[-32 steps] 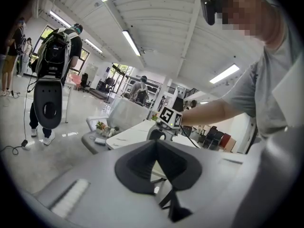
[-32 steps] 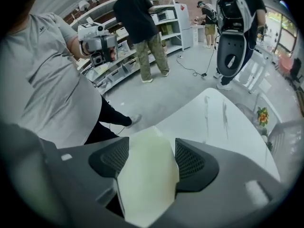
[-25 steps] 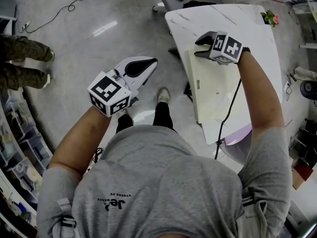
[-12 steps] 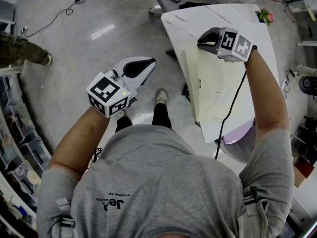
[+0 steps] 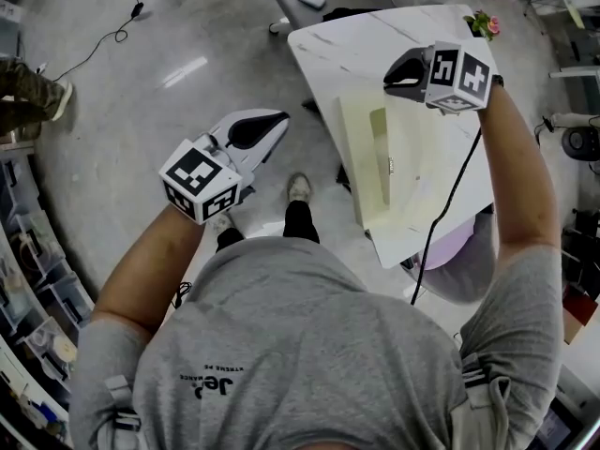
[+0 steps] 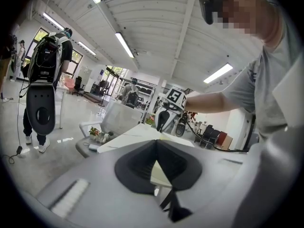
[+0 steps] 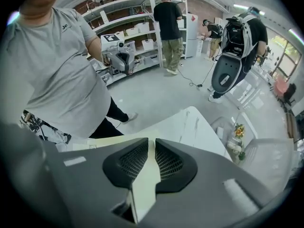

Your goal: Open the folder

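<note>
Folder (image 5: 417, 172) lies on the white table (image 5: 347, 40), at your right. Your left gripper (image 5: 278, 120) waits off the table over the floor, jaws together and empty, leaving the flap room. Your right gripper (image 5: 394, 75) has just been closing, and its jaws now pinch the cover (image 5: 379, 148) at its far end, tilting it up to swing open.

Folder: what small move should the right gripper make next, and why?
Probably lift the cover higher and fold it over. The right gripper has just closed its jaws on the cover's edge, and the cover is only partly raised off the folder.

Clear over grey polished floor (image 5: 141, 111), nine o'clock of white marbled table (image 5: 347, 45). Blocked mid-table by raised pale-yellow folder cover (image 5: 379, 153).
</note>
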{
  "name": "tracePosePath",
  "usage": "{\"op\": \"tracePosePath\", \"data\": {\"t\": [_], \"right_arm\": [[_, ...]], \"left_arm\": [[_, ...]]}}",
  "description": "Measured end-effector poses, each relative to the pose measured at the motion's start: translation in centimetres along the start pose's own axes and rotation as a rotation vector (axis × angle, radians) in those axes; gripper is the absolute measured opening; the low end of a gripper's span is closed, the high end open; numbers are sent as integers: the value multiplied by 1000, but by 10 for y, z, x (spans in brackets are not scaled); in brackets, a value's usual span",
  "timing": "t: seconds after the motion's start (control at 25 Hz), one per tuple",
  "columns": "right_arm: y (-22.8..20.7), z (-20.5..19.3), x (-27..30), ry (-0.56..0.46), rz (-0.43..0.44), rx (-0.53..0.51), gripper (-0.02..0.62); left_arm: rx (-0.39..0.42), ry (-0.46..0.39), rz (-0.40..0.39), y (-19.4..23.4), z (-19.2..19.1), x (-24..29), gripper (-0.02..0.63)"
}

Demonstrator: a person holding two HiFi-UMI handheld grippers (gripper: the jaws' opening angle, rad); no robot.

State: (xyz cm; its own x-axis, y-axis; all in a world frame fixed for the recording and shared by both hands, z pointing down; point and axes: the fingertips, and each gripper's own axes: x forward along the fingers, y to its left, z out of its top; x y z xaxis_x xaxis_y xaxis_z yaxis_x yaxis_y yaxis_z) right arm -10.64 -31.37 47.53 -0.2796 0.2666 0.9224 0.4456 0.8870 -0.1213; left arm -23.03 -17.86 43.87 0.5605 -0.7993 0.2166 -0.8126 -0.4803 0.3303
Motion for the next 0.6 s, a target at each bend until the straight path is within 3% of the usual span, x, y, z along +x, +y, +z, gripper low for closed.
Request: {"op": "tracePosePath", "data": {"t": [0.28,0.6], "right_arm": [[7,-31,-28,133,-2,19,28],[60,-8,-20,-172,-193,118,32]], "left_arm": [[7,-11,-9,-4,10,5,57],[-6,-6,-34,-9,8,12,57]]}}
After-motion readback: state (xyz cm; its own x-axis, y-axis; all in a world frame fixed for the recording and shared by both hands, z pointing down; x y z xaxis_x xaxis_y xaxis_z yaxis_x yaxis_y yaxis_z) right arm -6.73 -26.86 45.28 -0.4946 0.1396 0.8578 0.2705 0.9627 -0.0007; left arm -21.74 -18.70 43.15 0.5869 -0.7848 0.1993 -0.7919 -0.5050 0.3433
